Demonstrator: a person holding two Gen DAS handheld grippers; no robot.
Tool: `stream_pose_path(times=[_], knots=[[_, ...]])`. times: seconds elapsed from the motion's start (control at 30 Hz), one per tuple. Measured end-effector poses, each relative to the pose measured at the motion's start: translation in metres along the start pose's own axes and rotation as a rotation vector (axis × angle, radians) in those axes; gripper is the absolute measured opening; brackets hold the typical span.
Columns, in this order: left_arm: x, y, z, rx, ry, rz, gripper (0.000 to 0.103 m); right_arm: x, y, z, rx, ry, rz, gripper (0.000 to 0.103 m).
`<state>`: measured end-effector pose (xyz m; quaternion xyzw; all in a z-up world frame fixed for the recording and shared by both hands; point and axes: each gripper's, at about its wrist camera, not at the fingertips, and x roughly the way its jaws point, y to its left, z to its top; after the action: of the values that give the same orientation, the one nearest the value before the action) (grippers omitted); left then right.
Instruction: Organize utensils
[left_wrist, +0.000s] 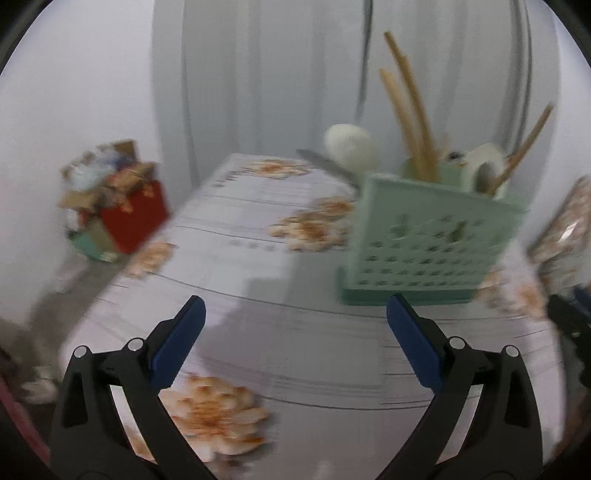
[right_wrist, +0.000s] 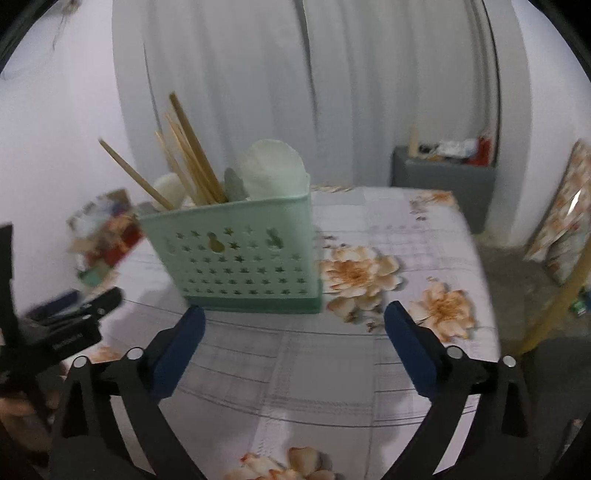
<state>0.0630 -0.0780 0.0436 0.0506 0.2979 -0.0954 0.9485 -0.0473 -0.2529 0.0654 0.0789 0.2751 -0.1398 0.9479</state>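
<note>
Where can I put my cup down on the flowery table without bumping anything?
The widest bare patch of tablecloth lies in front of the green utensil holder, between it and the open right gripper. More room lies right of the holder, toward the table's far corner. It's crowded inside the holder, packed with chopsticks and spoons.

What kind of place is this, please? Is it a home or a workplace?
Most likely a home, perhaps a dining corner: a table under a floral tablecloth, a green utensil holder with chopsticks and spoons, and white curtains behind.
</note>
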Motion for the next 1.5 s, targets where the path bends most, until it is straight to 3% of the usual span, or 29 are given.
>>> stream_pose_path(times=[0.13, 0.37, 0.57, 1.5], knots=[[-0.008, 0.006, 0.0, 0.037, -0.041, 0.1, 0.095, -0.006, 0.004, 0.0, -0.041, -0.054, -0.146, 0.097], [-0.011, 0.011, 0.011, 0.018, -0.007, 0.151, 0.095, -0.007, 0.005, 0.003, -0.043, -0.034, -0.241, 0.097], [-0.007, 0.008, 0.009, 0.041, 0.005, 0.189, 0.095, -0.003, 0.001, 0.001, -0.027, -0.006, -0.253, 0.097], [-0.009, 0.011, 0.007, -0.012, 0.032, 0.179, 0.095, -0.005, 0.006, 0.003, -0.02, 0.01, -0.264, 0.097]])
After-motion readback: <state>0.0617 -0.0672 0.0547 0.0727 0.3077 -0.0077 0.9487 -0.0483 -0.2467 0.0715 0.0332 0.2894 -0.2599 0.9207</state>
